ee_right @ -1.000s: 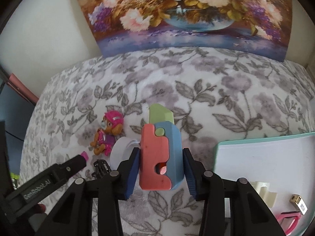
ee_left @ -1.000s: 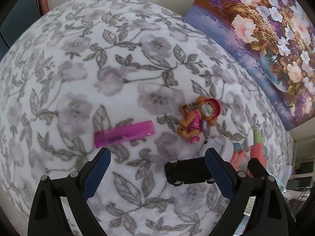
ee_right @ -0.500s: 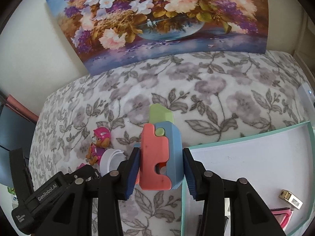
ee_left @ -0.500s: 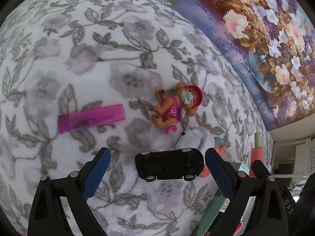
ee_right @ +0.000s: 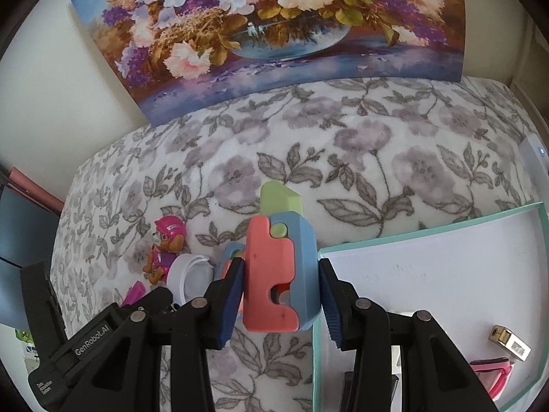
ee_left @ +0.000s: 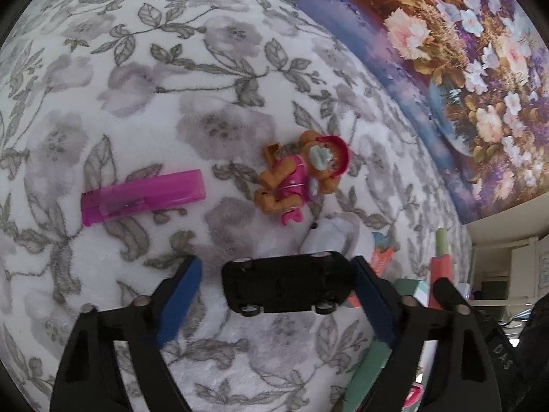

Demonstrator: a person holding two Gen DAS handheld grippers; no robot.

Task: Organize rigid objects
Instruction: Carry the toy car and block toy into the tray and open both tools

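- Surface: white fleece blanket [ee_left: 144, 51] w/ grey flower-and-leaf print, spread over a rounded top. A big flower painting [ee_right: 274, 31] leans on the cream wall at 12 o'clock in the right wrist view.
- Left claw [ee_left: 278, 292]: spread wide. Black toy car [ee_left: 286, 283] lies sideways between the blue pads [ee_left: 178, 295]; its nose end is at or touching the right-hand pad, clear gap at the tail end. Can't tell if the car sits on the blanket or is raised off it.
- Right claw [ee_right: 281, 288]: pinching a coral/blue block toy [ee_right: 279, 271] w/ a pale green tip pointing to 12 o'clock. It hangs at the left edge of a mint-rimmed tray [ee_right: 425, 228], which fills the 3–5 o'clock part of that view.
- In the tray: a small gold item [ee_right: 509, 341] and a pink piece [ee_right: 490, 374] at 4 o'clock, both well apart from the block toy.
- Around the car: pink-hatted pup figure [ee_left: 302, 178] at 12 o'clock, white round lid [ee_left: 329, 237] just beyond the car, magenta lighter [ee_left: 142, 197] at 10 o'clock, apart from the rest.
- Right wrist view: pup, lid and a second coral/blue piece [ee_right: 230, 257] crowd at 9 o'clock, w/ the left claw's black frame below them.
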